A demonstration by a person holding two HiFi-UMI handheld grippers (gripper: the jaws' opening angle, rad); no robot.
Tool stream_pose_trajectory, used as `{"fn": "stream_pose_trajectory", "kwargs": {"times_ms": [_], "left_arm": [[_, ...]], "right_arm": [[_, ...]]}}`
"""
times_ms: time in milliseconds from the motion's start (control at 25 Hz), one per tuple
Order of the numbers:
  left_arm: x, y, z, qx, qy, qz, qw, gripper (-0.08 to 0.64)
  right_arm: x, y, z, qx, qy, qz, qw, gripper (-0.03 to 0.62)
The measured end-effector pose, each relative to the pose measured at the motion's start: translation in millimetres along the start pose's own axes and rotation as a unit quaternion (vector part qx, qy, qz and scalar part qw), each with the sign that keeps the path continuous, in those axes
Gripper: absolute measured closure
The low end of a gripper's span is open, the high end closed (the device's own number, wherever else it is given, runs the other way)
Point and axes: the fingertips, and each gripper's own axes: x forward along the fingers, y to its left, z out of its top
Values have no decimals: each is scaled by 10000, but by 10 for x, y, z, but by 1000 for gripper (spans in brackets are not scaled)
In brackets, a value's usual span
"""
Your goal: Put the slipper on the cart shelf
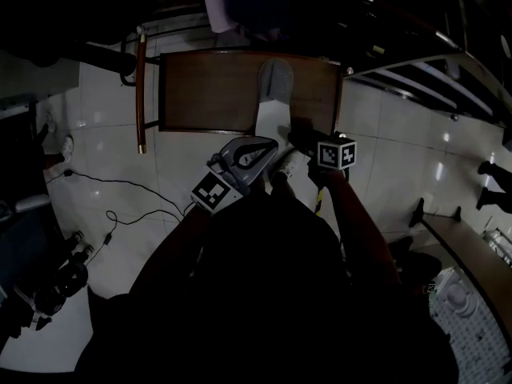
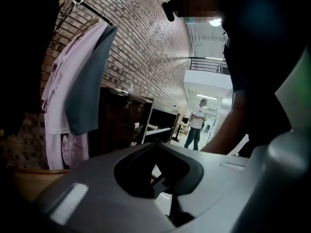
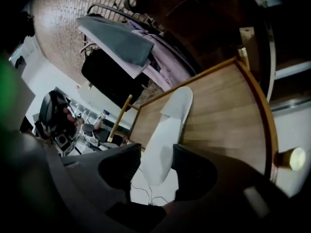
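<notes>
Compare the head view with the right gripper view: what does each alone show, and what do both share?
Head view only: the left gripper and its marker cube. Right gripper view only: the brick wall, and the right gripper with its jaws standing apart, either side of the slipper. Both: the slipper lying on the wooden cart shelf, heel overhanging its near edge.

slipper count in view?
1. The slipper lies lengthwise on the wooden cart shelf, its near end overhanging the edge between the open jaws of the right gripper. Much of the scene is dark, so another could be hidden.
</notes>
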Motion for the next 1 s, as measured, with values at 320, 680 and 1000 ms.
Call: {"fn": "stream_pose_trajectory", "kwargs": {"times_ms": [320,680,1000], "left_arm": [[14,125,-94,-138,88,13,9999,558],[-109,251,-172,-276,139,199,9993,558],[-298,175,-331,-501,224,315,9980,558]], "right_arm": [[334,-249,-107,622,532,53,9966,360],[638,-198,-222,1011,950,422,9894,341],[757,-131,-231,992,1143,538,9870,496]]}}
